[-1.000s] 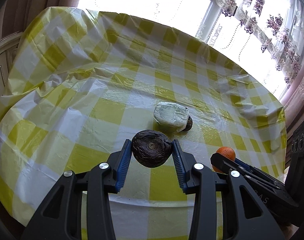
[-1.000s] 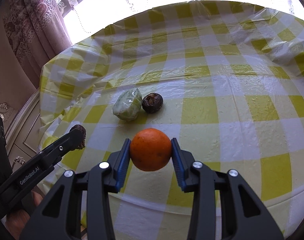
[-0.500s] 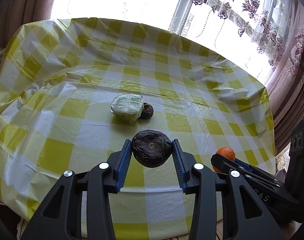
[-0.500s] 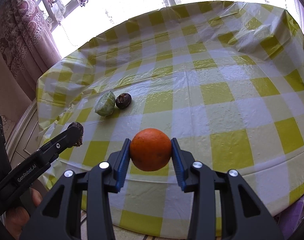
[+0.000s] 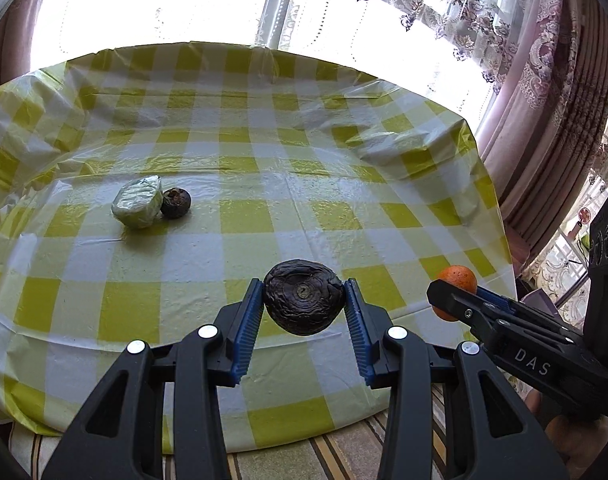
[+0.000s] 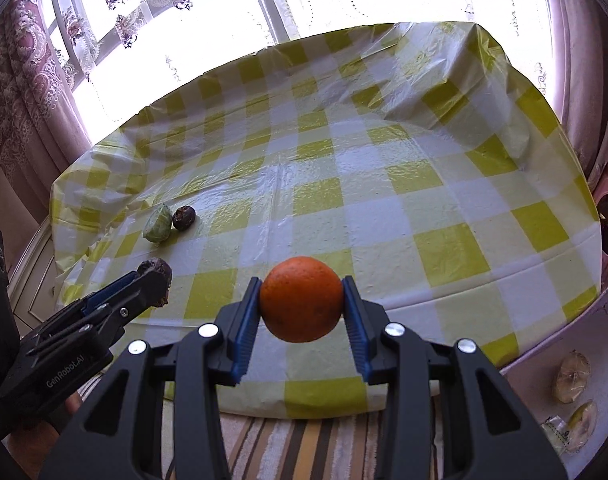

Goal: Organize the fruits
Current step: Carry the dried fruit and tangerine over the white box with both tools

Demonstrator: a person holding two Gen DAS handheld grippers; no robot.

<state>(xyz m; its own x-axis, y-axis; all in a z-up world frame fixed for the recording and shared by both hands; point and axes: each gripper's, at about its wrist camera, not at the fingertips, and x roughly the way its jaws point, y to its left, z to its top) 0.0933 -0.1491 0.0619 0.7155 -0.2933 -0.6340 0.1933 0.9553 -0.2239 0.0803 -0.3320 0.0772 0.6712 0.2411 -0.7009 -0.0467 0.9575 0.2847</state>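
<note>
While our left gripper point(image 5: 304, 304) clamps a wrinkled dark fruit point(image 5: 302, 297) and our right gripper point(image 6: 302, 306) clamps an orange point(image 6: 301, 298), both hang over the near edge of the checked tablecloth point(image 5: 288, 184). Farther off, a wrapped green fruit point(image 5: 138, 201) touches a small dark fruit point(image 5: 176, 202).

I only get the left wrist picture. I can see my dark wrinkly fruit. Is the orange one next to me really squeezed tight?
Observer: Yes. The right hand-held gripper has both blue pads pressed on the orange.
Operator: Is there more fruit I can't see?
Observer: Two wrapped pieces lie on a pale surface at the lower right, off the checked tablecloth.
Operator: What's under the orange?
Observer: The near edge of the tablecloth, with a striped rug below it.
</note>
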